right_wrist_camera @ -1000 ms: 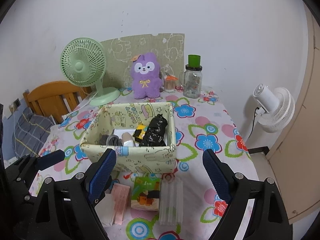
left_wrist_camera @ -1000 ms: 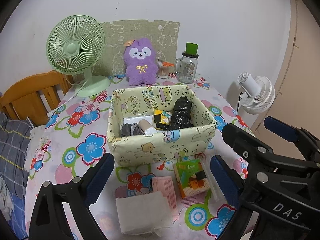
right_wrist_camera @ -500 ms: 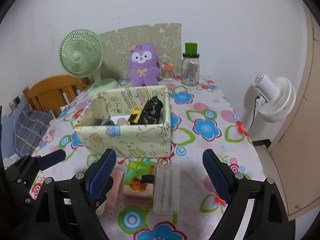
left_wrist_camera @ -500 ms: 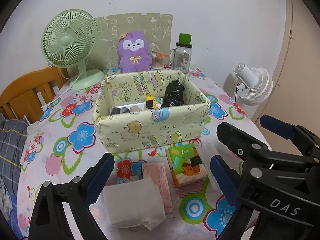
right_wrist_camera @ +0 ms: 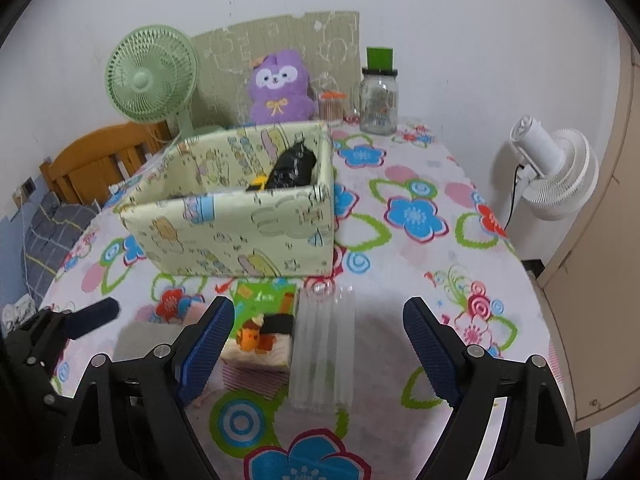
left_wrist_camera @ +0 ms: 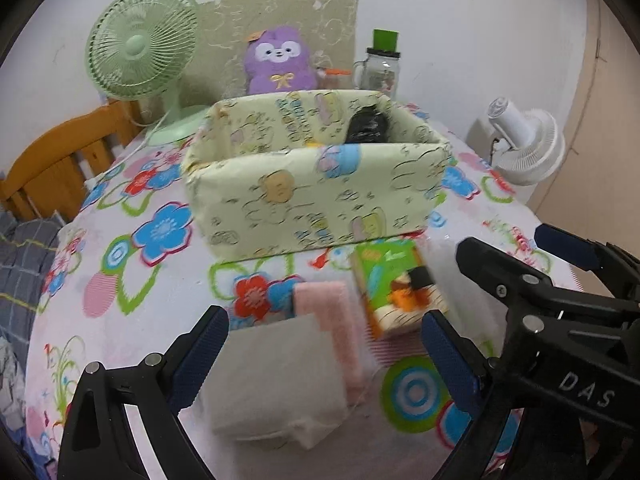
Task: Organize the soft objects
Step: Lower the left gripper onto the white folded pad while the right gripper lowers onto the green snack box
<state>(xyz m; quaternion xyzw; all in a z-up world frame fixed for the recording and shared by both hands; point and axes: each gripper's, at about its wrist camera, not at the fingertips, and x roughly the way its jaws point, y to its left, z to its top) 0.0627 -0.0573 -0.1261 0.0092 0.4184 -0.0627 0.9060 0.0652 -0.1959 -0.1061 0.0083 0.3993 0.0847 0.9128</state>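
A pale green fabric box [left_wrist_camera: 312, 196] [right_wrist_camera: 240, 236] stands mid-table with a black bag [left_wrist_camera: 366, 126] [right_wrist_camera: 294, 168] and other items inside. In front of it lie a white folded cloth [left_wrist_camera: 276, 376], a pink sponge [left_wrist_camera: 336, 332], a green tissue pack [left_wrist_camera: 396, 288] [right_wrist_camera: 260, 324] and a clear plastic pack [right_wrist_camera: 324, 352]. My left gripper [left_wrist_camera: 324, 364] is open, low over the white cloth. My right gripper [right_wrist_camera: 320, 344] is open, over the clear pack. It also shows in the left wrist view [left_wrist_camera: 560, 280].
A green desk fan [left_wrist_camera: 140, 52], a purple plush [left_wrist_camera: 280, 64] [right_wrist_camera: 280, 88] and a glass jar with a green lid [left_wrist_camera: 380, 64] [right_wrist_camera: 378, 96] stand at the table's back. A white fan [right_wrist_camera: 556, 172] stands off the right edge, a wooden chair [left_wrist_camera: 60, 160] at left.
Both grippers have come down and forward toward the items in front of the box. The box interior is now mostly hidden behind its front wall. Both stay open.
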